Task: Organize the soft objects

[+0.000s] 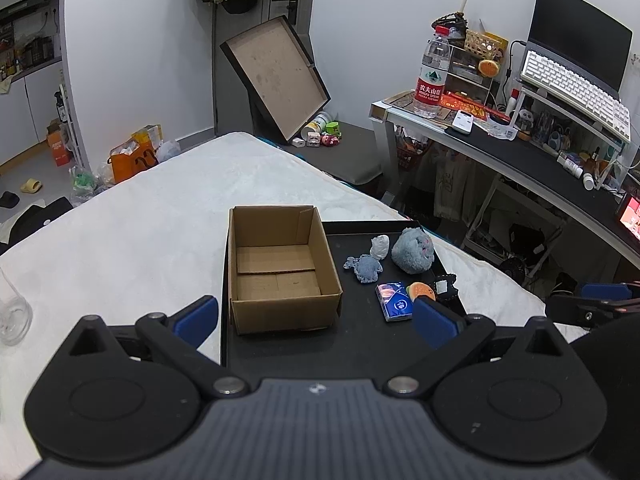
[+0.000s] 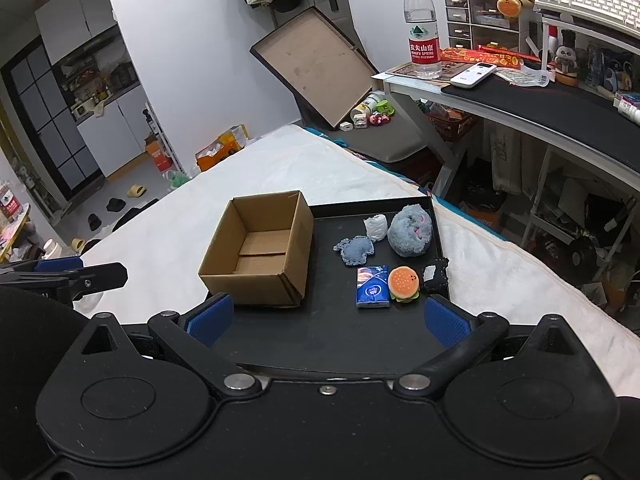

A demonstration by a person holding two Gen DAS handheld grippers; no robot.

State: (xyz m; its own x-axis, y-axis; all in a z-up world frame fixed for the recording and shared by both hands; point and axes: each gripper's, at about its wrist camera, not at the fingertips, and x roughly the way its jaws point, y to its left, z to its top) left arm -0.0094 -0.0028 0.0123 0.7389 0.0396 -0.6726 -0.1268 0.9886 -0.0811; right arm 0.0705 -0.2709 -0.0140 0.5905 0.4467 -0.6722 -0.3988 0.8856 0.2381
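1. My left gripper [image 1: 316, 322] hangs above the near edge of the black tray [image 1: 360, 352]; its blue pads are spread wide apart with nothing between them.
2. My right gripper [image 2: 326, 318] sits likewise over the tray's near edge, jaws wide apart and holding nothing.
3. The tray lies on the white bed cover [image 1: 160, 208]. The cardboard box [image 1: 280, 272] stands open and empty on the tray's left side, reaching from near the far edge towards the near edge.
4. Soft objects are all on the tray, right of the box. The grey-blue plush ball [image 2: 410, 232] sits at the far right corner; the small white wad [image 2: 376, 227] is just beside it on its left.
5. The blue cloth scrap [image 2: 356, 250] lies near the box's right wall, in front of the wad.
6. Nearer me: the blue tissue pack [image 2: 373, 286], the burger toy [image 2: 404, 283] touching its right side, then the small black item [image 2: 435, 274] at the tray's right edge.
7. On the desk's left corner stands a water bottle [image 2: 421, 28].
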